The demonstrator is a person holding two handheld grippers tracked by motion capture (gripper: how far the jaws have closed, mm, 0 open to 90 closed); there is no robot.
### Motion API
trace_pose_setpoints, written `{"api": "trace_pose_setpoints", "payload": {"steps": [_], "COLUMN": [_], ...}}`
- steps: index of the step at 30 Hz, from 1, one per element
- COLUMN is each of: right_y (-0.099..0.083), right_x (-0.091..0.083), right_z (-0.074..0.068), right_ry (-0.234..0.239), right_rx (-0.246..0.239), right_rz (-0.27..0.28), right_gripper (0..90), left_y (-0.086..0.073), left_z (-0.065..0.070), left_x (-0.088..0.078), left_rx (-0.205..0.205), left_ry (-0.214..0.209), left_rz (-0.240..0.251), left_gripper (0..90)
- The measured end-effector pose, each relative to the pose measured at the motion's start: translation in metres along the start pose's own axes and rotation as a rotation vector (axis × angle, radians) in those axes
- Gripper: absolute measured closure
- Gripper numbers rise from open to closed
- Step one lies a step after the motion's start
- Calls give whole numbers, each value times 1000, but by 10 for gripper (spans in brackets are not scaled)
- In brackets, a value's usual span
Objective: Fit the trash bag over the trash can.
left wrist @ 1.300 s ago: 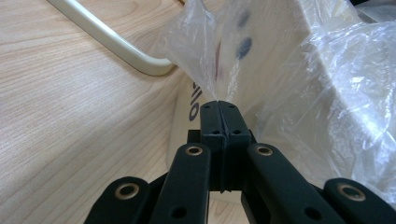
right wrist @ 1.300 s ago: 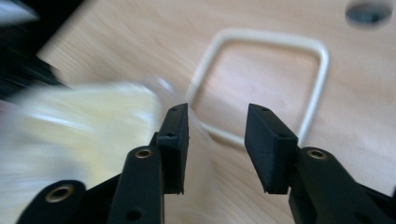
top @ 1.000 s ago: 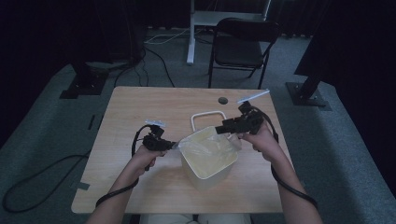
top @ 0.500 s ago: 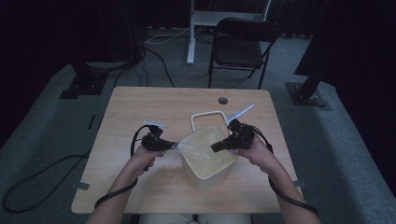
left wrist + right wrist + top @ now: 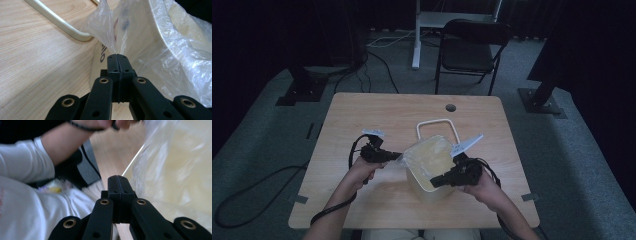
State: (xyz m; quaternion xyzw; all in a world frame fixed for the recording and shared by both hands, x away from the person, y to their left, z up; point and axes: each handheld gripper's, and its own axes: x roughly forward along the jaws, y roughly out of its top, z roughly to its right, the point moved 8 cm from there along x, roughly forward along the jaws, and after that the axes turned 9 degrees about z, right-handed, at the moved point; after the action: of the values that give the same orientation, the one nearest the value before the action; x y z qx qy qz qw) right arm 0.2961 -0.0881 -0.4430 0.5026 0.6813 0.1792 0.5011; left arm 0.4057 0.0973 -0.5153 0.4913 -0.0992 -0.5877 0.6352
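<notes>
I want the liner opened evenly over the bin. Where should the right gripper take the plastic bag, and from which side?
Judging by its pose, at the loose rim of the plastic bag on the bin's right edge, coming from the outside. The left gripper already pinches the opposite rim, and the film stands free above the wall.

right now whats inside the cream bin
A clear plastic bag lines the cream bin, its edge pinched by the left gripper. The bin's bottom is covered.
</notes>
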Motion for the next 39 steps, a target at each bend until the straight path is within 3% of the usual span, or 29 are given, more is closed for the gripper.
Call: {"api": "trace_pose_setpoints", "payload": {"steps": [2,5,7,11,13,15,18,20,22,25,28,30,32,34,37,39], "right_y": [-12,-32,-45,-60,-49,-31,3,20,31,31,21,15,11,10,1,-10], "right_x": [10,26,35,42,29,9,-31,-50,-57,-44,-24,-15,-10,-9,1,10], "right_z": [-5,-6,-5,-2,-12,-21,-34,-31,-20,-1,14,13,6,3,-14,-20], "right_ry": [22,11,-21,-55,-55,-87,-122,-175,-230,-232,-243,-200,-159,-141,-68,-61], "right_rx": [11,9,-10,-8,-26,-57,-105,-126,-115,-78,-68,-60,-68,-70,-77,-101], "right_rz": [-22,-77,-122,-144,-87,-9,144,217,229,165,60,23,3,4,-16,-56], "right_gripper": [900,900,900,900,900,887,665,530,467,407,434,692,886,895,898,898], "left_y": [-2,-3,-4,-3,-2,-1,1,1,1,1,2,3,4,5,5,4], "left_z": [0,0,-1,0,0,0,1,1,2,3,2,2,1,1,1,1], "left_x": [1,4,5,4,3,1,0,0,1,3,3,3,1,0,-2,-2], "left_rx": [4,12,11,11,12,7,8,9,7,9,7,14,15,15,18,19], "left_ry": [1,12,12,6,7,9,4,5,-1,-6,-8,-4,1,4,9,17], "left_rz": [-7,-15,-19,-17,-13,-9,-3,-4,-4,-7,-10,-13,-8,-1,2,-3], "left_gripper": [900,900,900,900,900,900,900,900,900,900,900,900,900,900,900,900]}}
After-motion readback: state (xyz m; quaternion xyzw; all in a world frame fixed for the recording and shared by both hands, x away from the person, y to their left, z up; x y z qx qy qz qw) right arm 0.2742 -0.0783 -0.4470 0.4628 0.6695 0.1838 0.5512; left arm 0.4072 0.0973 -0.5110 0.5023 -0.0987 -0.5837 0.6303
